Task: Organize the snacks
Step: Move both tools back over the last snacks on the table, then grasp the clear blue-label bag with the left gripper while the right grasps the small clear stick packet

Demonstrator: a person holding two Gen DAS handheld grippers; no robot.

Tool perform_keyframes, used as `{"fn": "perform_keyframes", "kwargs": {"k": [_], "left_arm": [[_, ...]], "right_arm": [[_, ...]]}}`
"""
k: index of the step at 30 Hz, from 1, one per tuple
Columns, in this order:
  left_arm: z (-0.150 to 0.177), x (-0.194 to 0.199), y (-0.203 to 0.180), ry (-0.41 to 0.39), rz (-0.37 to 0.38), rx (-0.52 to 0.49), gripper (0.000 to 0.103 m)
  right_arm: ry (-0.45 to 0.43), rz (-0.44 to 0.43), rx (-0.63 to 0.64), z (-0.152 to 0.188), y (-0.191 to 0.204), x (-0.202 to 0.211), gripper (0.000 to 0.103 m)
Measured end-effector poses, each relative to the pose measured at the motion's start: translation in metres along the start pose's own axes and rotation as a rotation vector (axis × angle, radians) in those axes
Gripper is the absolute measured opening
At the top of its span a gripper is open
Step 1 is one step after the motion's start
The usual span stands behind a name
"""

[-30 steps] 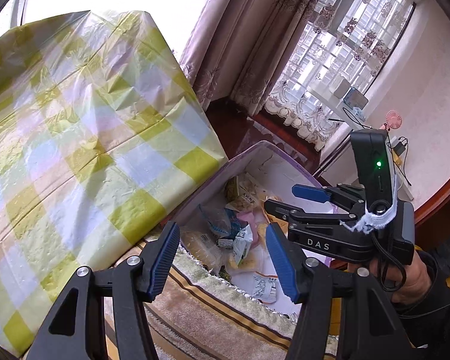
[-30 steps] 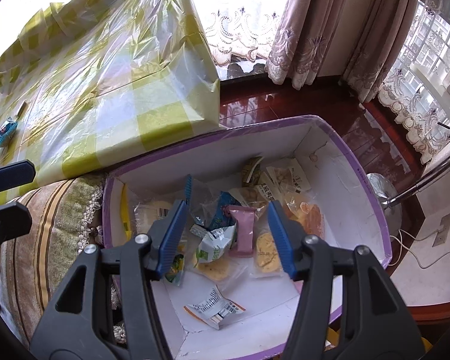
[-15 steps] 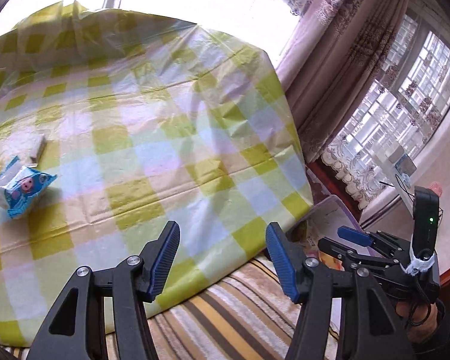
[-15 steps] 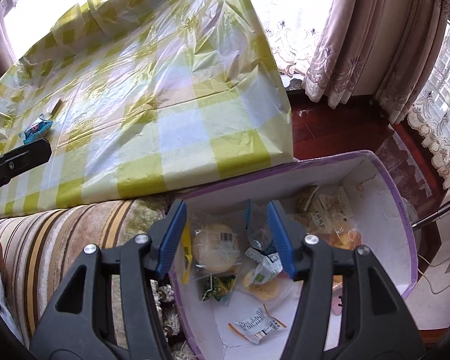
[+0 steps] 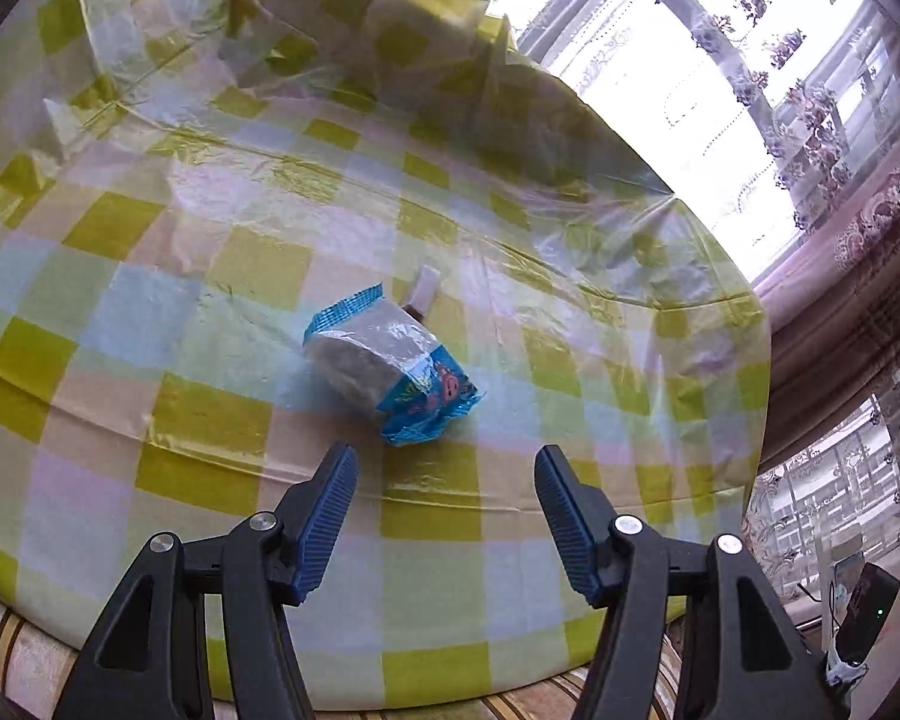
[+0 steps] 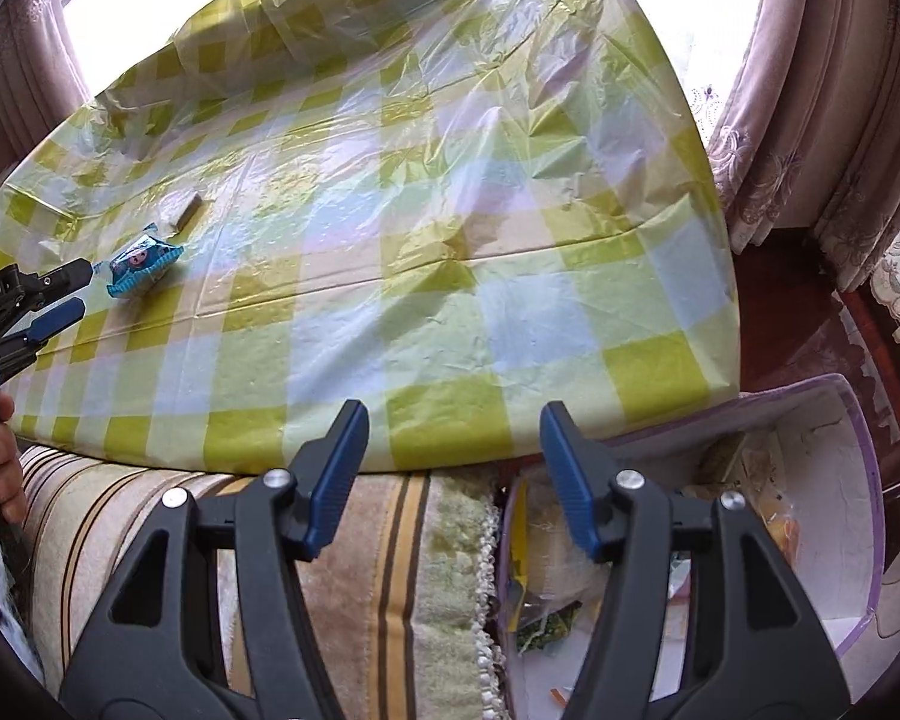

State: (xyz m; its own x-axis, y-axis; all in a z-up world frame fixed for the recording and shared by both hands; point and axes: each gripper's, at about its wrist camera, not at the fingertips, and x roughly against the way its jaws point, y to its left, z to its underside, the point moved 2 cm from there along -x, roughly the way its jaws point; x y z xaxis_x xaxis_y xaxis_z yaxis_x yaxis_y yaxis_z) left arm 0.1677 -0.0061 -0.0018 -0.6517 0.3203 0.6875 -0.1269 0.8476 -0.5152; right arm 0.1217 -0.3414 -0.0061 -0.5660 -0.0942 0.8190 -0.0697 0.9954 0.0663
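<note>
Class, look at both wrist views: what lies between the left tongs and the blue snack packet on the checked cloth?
Nothing but bare checked tablecloth separates the left tongs, whose jaws are opening and empty, from the blue snack packet. The left wrist view shows it best.

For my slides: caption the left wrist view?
Opening left gripper, empty, nears a blue snack packet on the checked tablecloth.

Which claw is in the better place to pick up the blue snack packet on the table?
Left. The left claw is opening, empty, just short of the blue snack packet. The right claw hangs over the table's near edge by the box, far from it.
</note>
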Motion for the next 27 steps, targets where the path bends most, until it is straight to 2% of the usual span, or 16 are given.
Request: {"fn": "perform_keyframes", "kwargs": {"k": [7,12,22,27], "left_arm": [[-0.014,-0.022,0.020,0.017,0.000,0.091,0.067],[-0.028,-0.039,0.026,0.020,-0.023,0.104,0.067],[-0.037,-0.065,0.013,0.035,-0.081,0.028,0.066],[-0.035,-0.072,0.004,0.034,-0.106,-0.054,0.055]], "right_arm": [[-0.012,-0.035,0.018,-0.016,0.028,-0.012,0.063],[-0.019,-0.038,0.039,-0.024,0.044,-0.020,0.064],[-0.020,-0.057,0.049,-0.039,0.061,-0.033,0.066],[-0.026,-0.065,0.046,-0.050,0.070,-0.041,0.069]]}}
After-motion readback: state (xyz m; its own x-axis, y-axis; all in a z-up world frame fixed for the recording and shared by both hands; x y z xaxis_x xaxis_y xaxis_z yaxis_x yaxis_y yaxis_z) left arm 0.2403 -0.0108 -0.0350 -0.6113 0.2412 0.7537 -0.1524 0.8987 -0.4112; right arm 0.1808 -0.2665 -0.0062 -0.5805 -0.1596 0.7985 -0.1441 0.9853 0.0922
